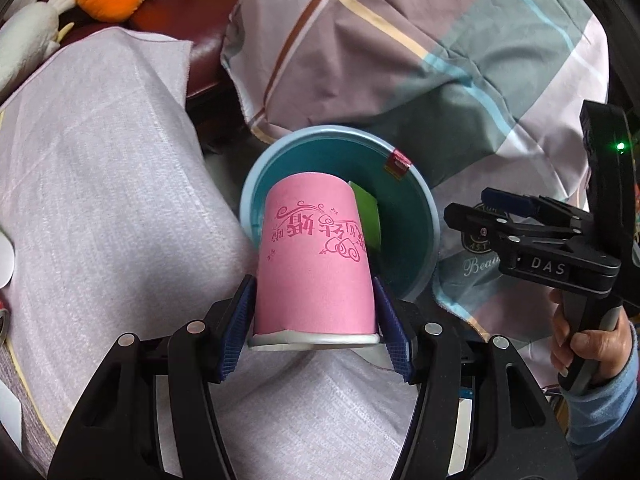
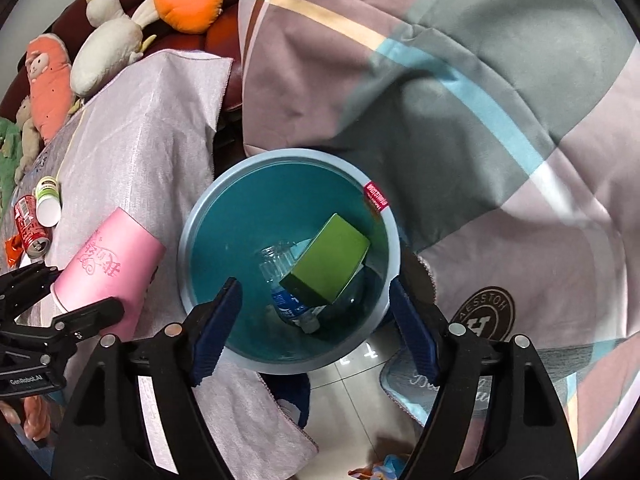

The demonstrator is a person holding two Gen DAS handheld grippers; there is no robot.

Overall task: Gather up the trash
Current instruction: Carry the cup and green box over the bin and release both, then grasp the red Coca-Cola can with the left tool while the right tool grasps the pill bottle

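Carrying the pink paper cup (image 1: 314, 256) clamped near its rim, the left gripper (image 1: 316, 316) nears the teal bin (image 2: 192, 240); next, clear the rim and release, while the right gripper (image 2: 316, 320) hovers wide, empty.

Right tongs (image 2: 314, 330) spread above teal bin (image 2: 208, 264); green box (image 2: 326, 260), bottle (image 2: 294, 304) inside.

Soft, even indoor light fills both views. Fisheye bending curves the edges, and black vignette closes the corners. The pink cup (image 1: 314, 256) looks sharp, and the bin (image 2: 208, 216) holds mild shadow.
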